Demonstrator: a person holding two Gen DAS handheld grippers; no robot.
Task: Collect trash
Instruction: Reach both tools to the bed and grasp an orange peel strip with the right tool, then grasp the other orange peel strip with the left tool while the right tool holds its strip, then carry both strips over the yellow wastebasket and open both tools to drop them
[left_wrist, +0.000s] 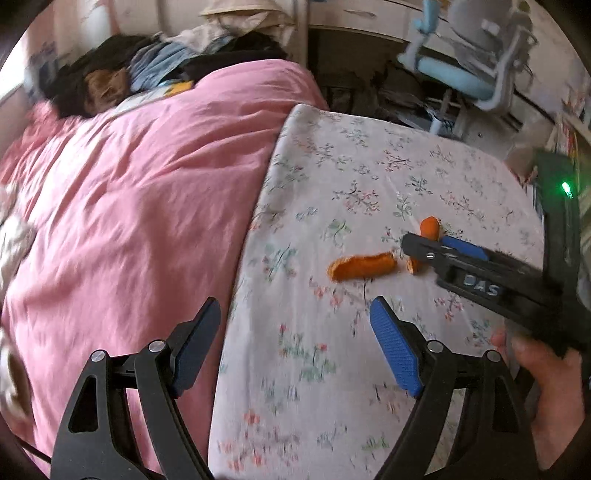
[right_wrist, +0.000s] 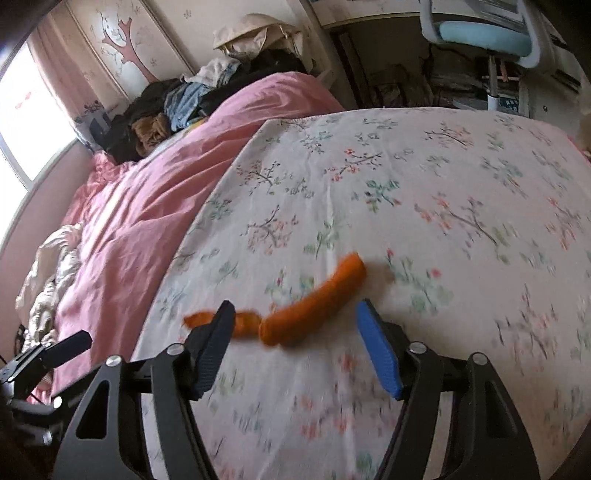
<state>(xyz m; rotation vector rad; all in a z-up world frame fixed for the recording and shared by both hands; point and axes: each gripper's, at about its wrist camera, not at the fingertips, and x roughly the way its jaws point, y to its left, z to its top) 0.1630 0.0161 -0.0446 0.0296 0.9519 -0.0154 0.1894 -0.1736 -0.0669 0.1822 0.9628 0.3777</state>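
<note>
Two orange peel pieces lie on the floral sheet (left_wrist: 369, 177). The long piece (right_wrist: 314, 301) lies between my right gripper's (right_wrist: 295, 314) open fingers, just beyond their tips. In the left wrist view this piece (left_wrist: 430, 227) is partly hidden by the right gripper (left_wrist: 436, 247). The shorter piece (left_wrist: 362, 266) lies to its left; in the right wrist view it (right_wrist: 243, 323) sits behind the left finger. My left gripper (left_wrist: 295, 314) is open and empty, hovering nearer than the peels at the seam of sheet and pink quilt.
A pink quilt (left_wrist: 129, 206) covers the bed's left half. A pile of clothes (left_wrist: 155, 70) lies at the far end. A blue desk chair (left_wrist: 461, 74) and a desk stand beyond the bed. A window (right_wrist: 22, 122) is at left.
</note>
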